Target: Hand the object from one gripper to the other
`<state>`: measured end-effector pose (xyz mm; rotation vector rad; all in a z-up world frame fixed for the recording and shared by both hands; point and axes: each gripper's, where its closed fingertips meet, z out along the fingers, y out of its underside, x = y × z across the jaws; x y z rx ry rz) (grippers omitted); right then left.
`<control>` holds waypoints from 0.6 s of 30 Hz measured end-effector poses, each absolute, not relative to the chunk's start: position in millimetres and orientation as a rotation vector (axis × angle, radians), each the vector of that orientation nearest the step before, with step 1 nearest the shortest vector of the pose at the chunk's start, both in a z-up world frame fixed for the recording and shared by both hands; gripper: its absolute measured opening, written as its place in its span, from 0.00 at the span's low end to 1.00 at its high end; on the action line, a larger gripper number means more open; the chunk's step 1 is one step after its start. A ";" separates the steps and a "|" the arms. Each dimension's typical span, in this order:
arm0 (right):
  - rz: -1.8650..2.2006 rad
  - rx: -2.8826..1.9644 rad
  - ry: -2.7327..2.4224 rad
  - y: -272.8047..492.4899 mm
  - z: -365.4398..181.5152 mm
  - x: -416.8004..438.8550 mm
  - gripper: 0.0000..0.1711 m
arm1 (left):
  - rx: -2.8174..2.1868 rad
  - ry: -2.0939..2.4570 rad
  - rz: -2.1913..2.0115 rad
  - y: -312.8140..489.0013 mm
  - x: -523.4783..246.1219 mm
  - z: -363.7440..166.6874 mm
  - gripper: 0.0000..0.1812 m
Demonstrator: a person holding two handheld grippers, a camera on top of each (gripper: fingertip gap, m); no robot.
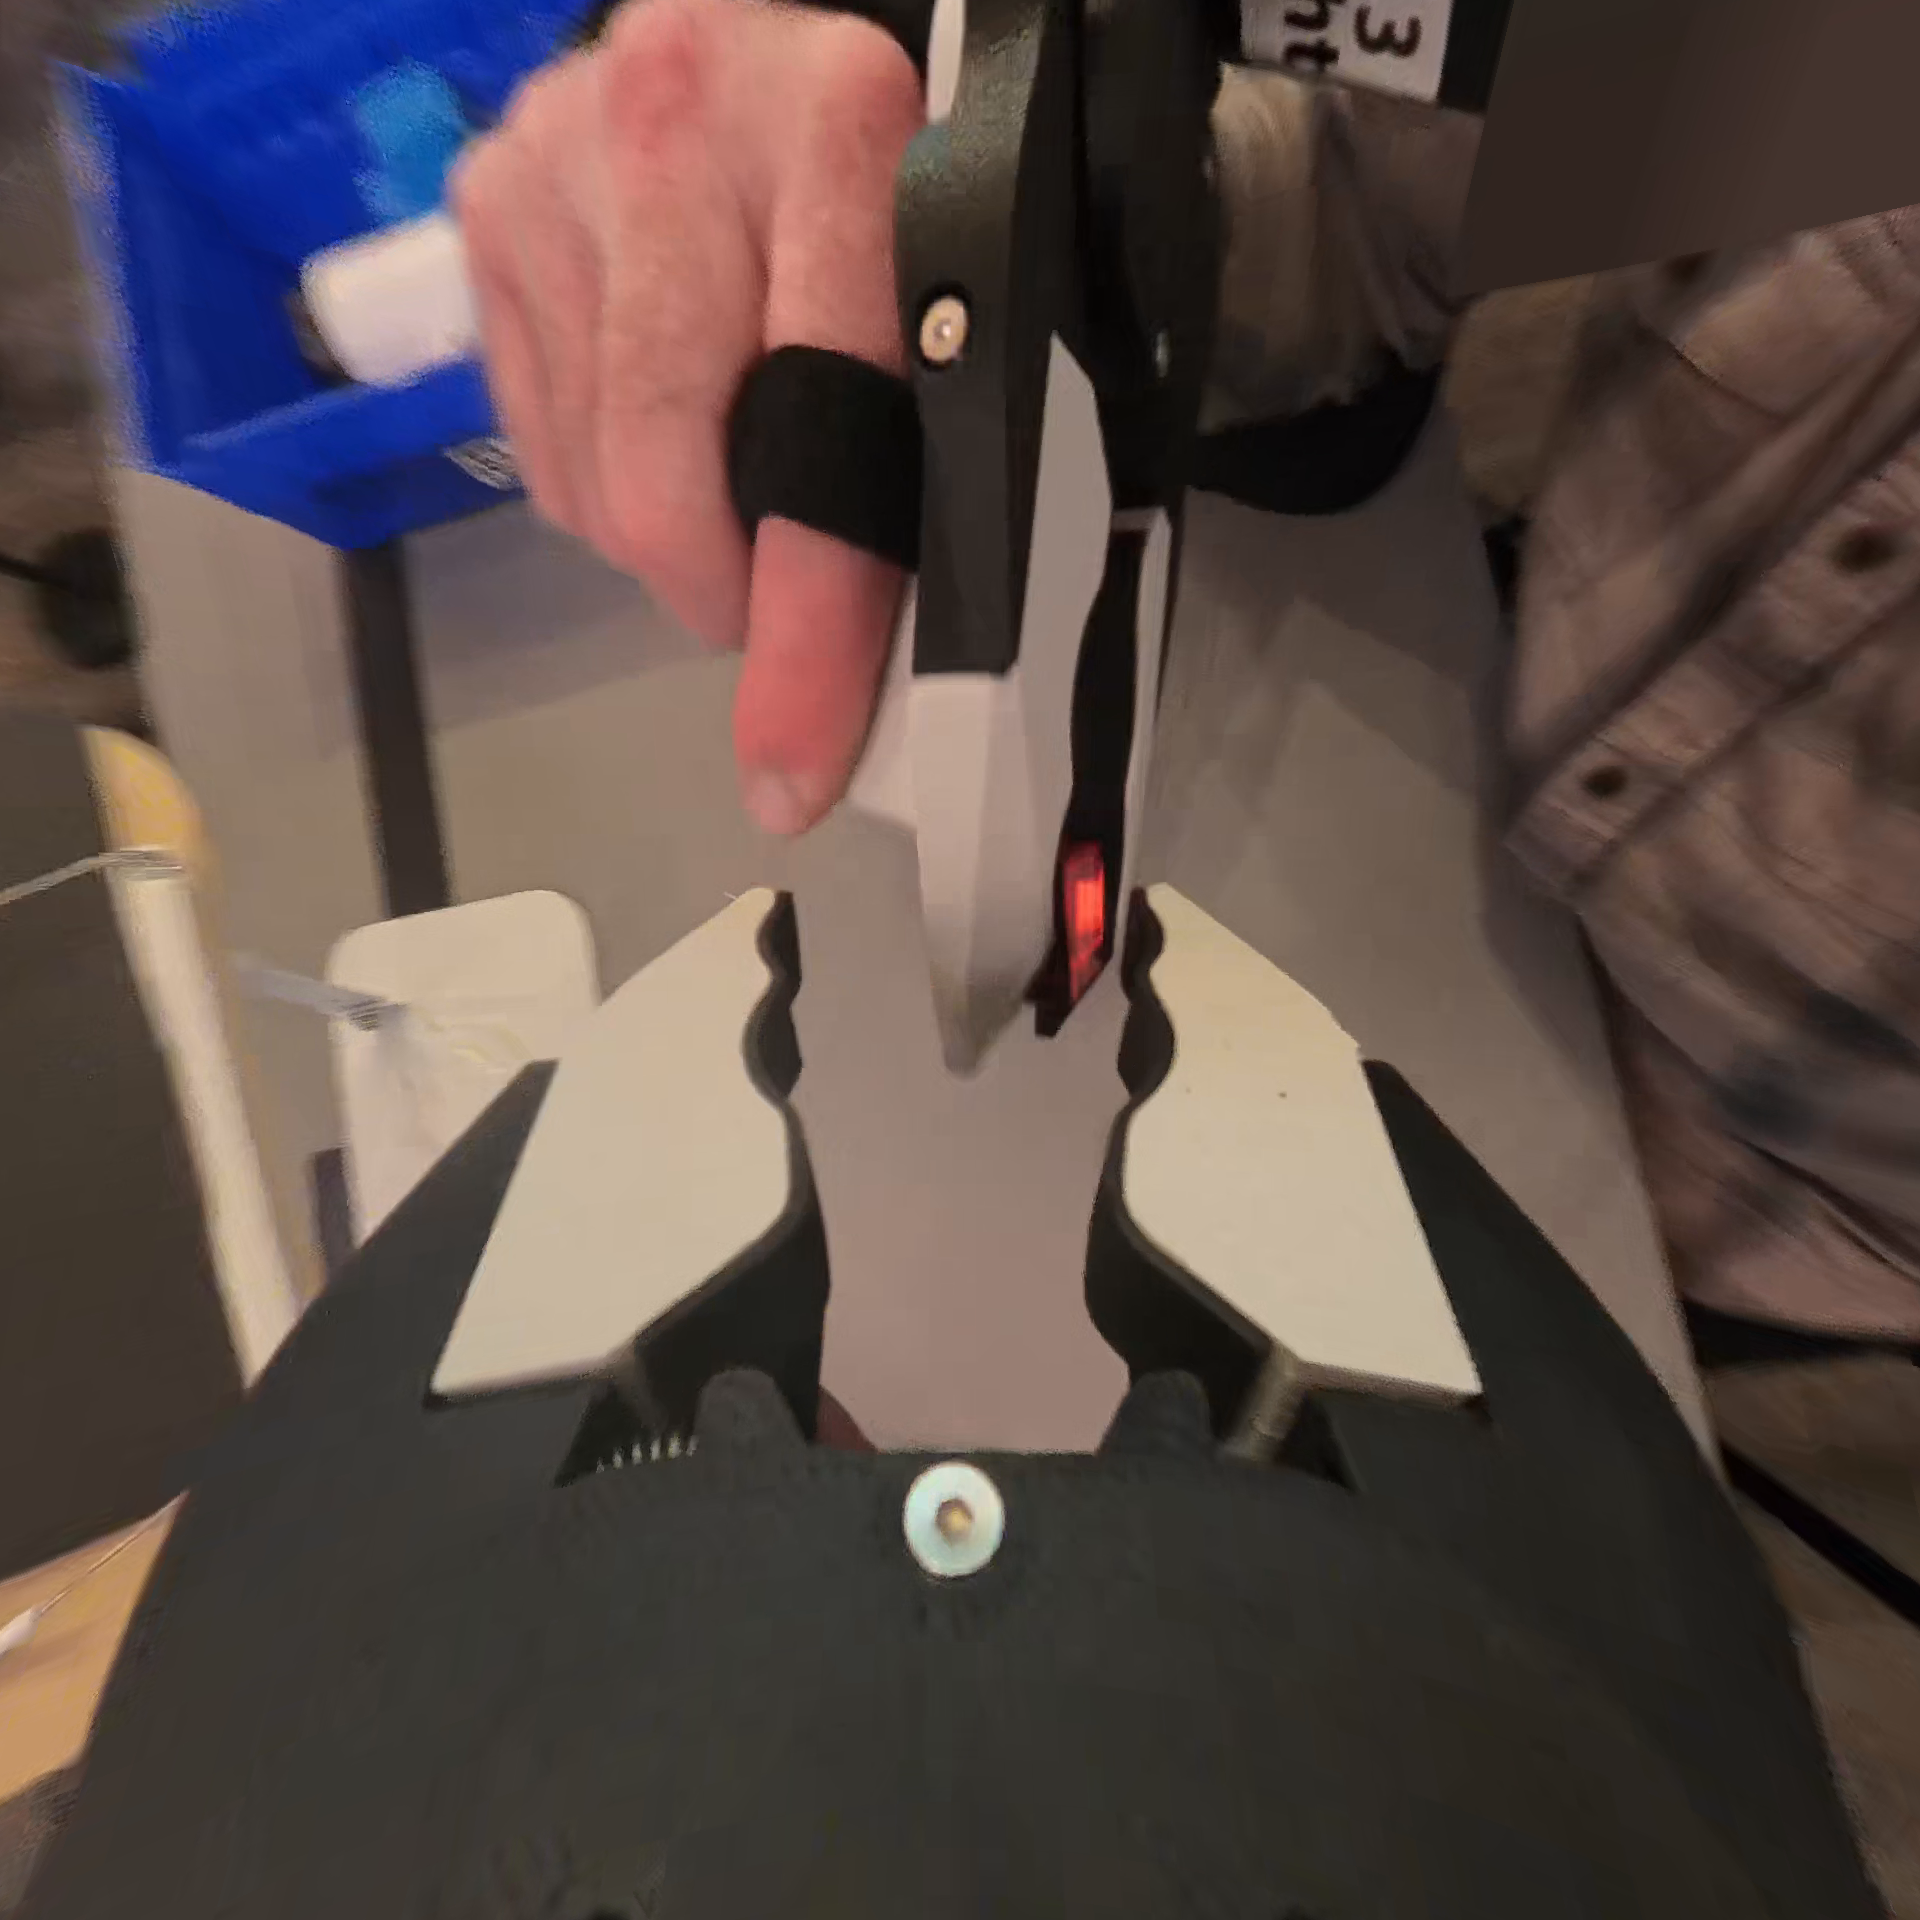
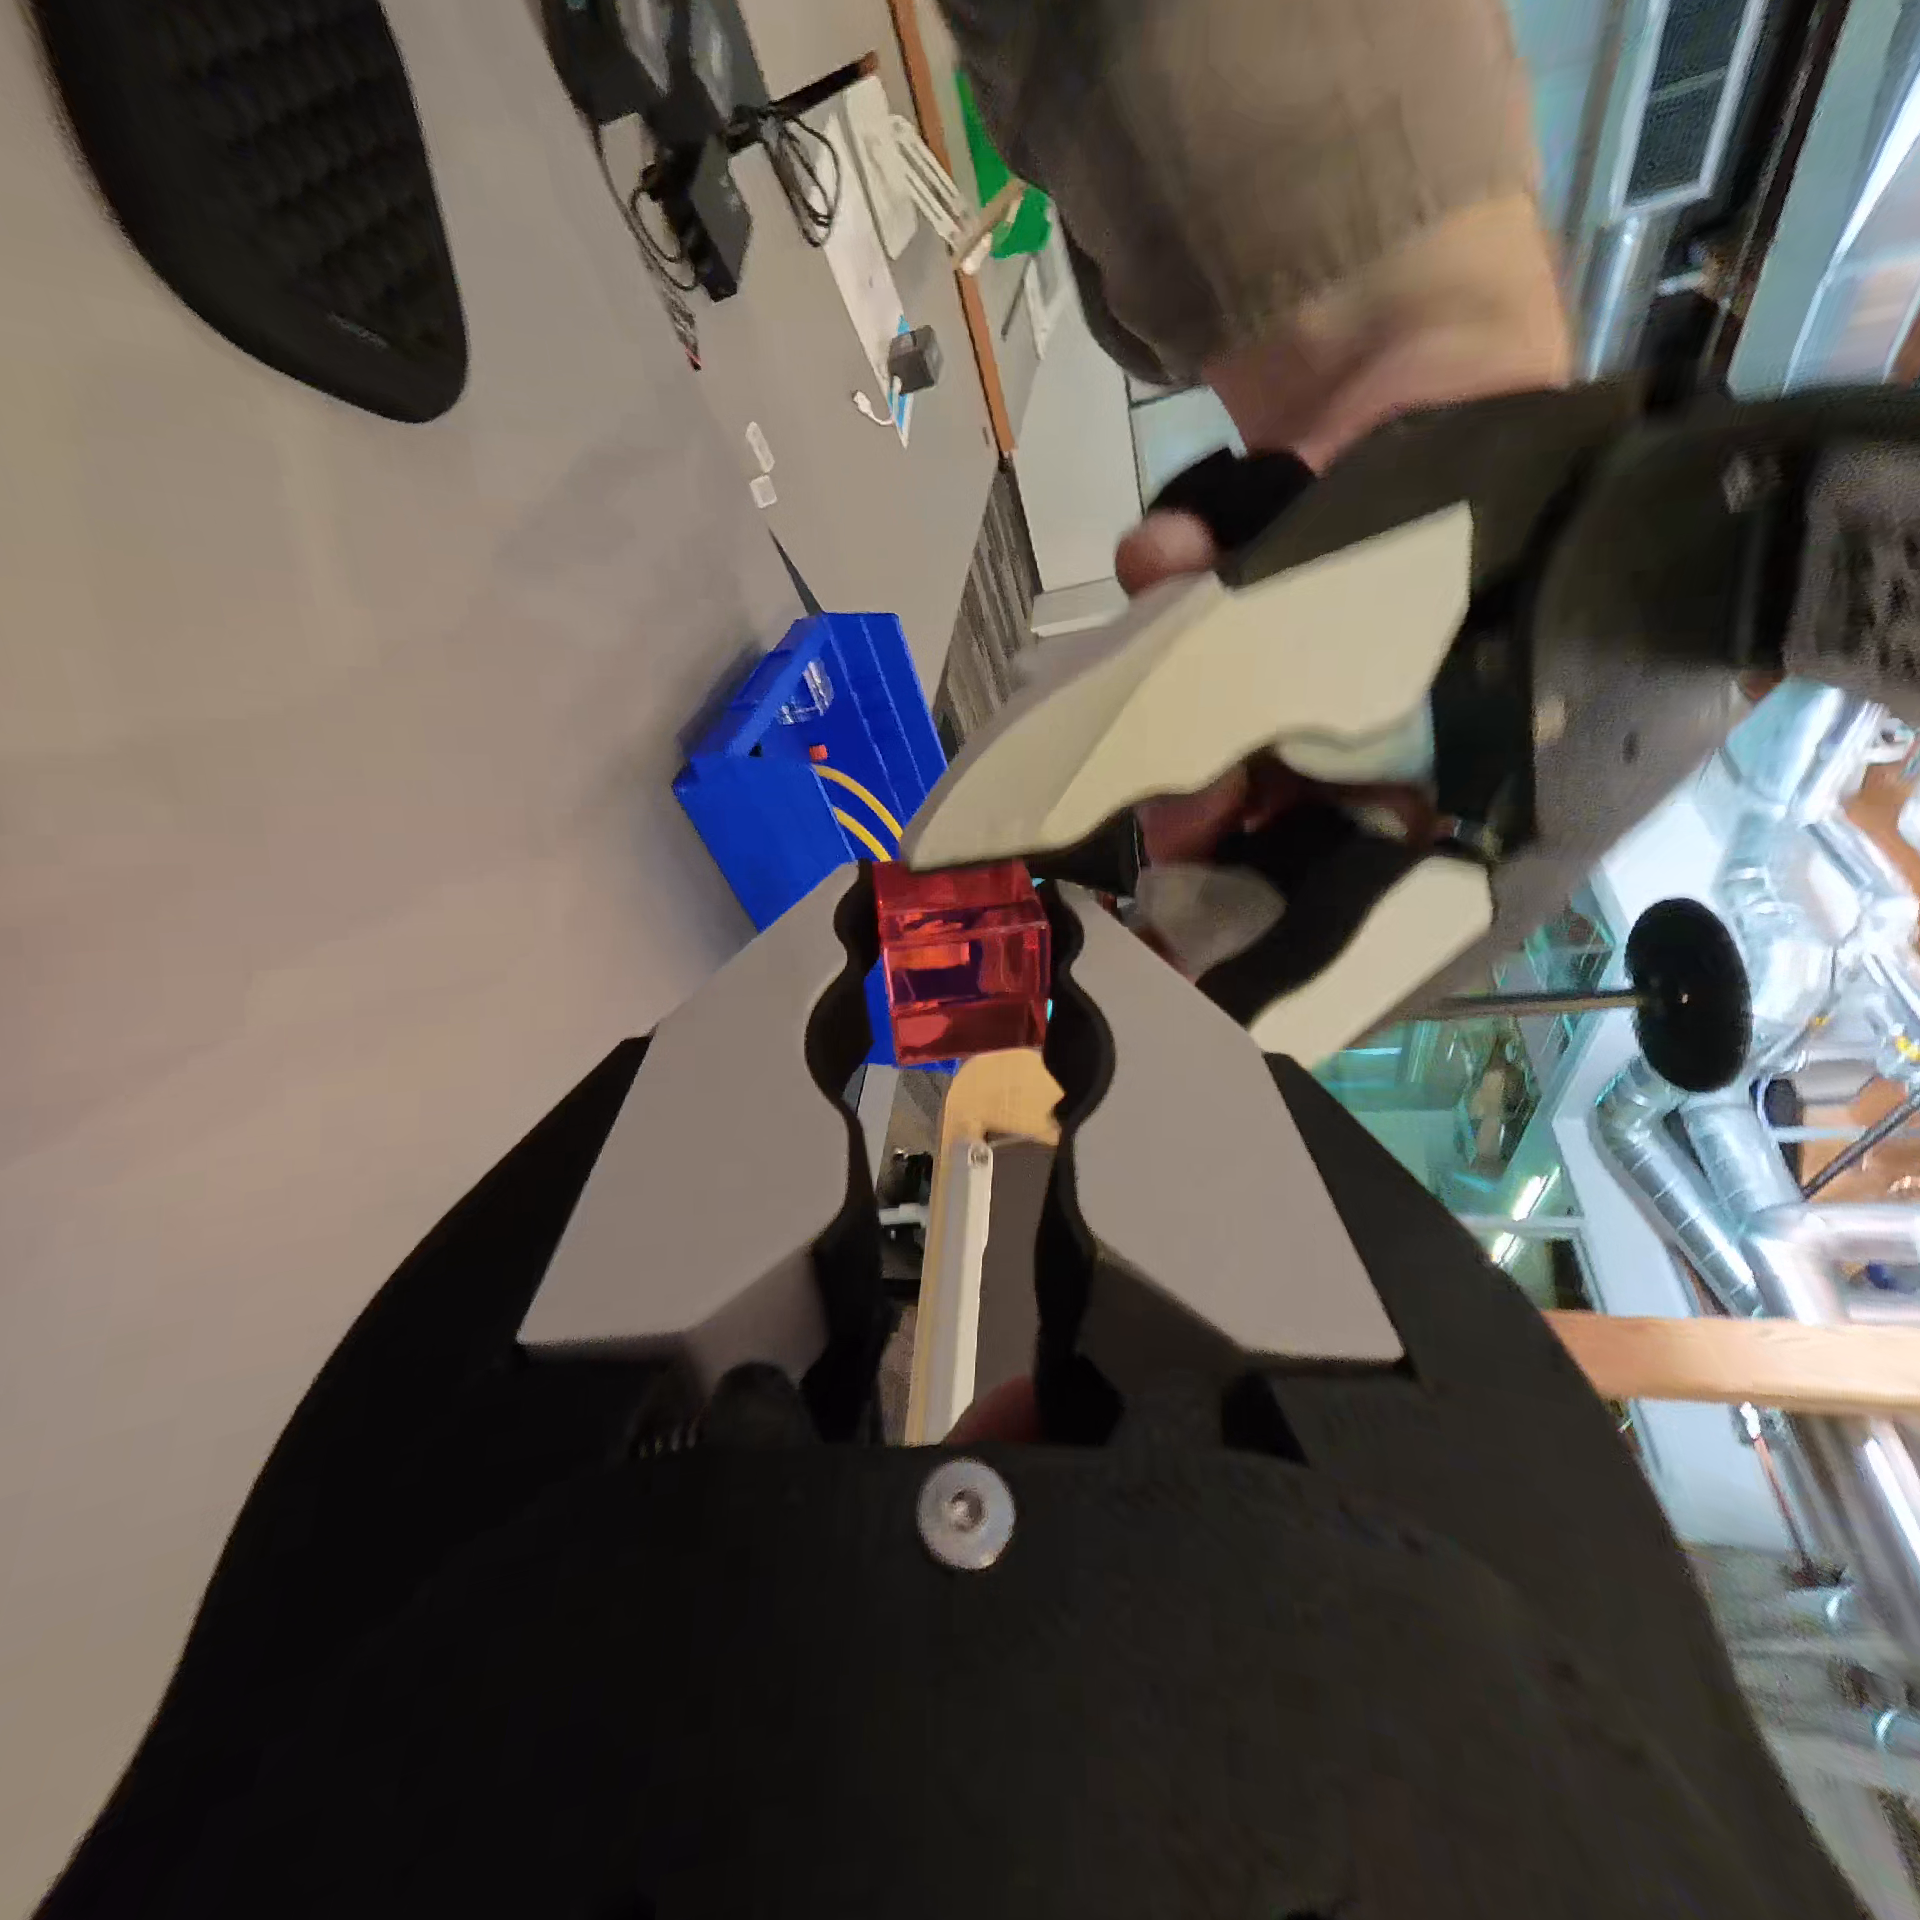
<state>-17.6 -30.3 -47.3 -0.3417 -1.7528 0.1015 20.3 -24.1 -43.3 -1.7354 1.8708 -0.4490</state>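
Right gripper [image 2: 961, 971] points in from 12 o'clock in the left wrist view, pinching the red cube [image 2: 961, 977] at its tips. Left gripper [image 1: 961, 982] gapes wide around them, cube near its 1 o'clock finger, not touching.

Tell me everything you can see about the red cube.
The red cube is small, translucent and glossy, like clear plastic, with sharp edges. It sits pinched between the right gripper fingertips, held in the air. The left gripper is open around it, one fingertip at its top edge; contact is unclear.
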 end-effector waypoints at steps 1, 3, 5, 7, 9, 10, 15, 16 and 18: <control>0.104 -0.385 -1.732 -19.3 -41.9 -10.5 0.16 | -1.703 1.797 -0.420 -16.4 19.6 -33.6 0.34; 0.062 -0.515 -1.657 17.5 -29.0 10.2 0.15 | -1.663 1.663 -0.328 -1.9 11.7 -19.5 0.34; -0.001 -0.714 -1.562 70.2 -20.5 43.9 0.16 | -1.633 1.568 -0.256 5.4 2.2 -14.4 0.32; -0.073 -0.961 -1.435 132.0 -21.1 93.8 0.16 | -1.638 1.542 -0.182 6.5 -8.1 -23.8 0.29; -0.103 -1.222 -1.316 184.8 -38.1 153.1 0.16 | -1.653 1.551 -0.077 8.2 -17.9 -42.4 0.26; -0.103 -1.332 -1.249 205.2 -48.2 182.1 0.16 | -1.665 1.564 -0.033 8.2 -21.6 -53.1 0.26; -0.011 -1.830 -1.087 247.0 -132.1 287.3 0.16 | -1.659 1.561 -0.049 1.0 -17.5 -82.7 0.24; 0.014 -1.905 -1.109 244.6 -151.7 297.9 0.16 | -1.663 1.555 -0.057 0.6 -16.9 -86.1 0.23; 0.066 -2.018 -1.133 239.6 -180.7 311.5 0.16 | -1.672 1.547 -0.060 1.1 -18.4 -92.0 0.23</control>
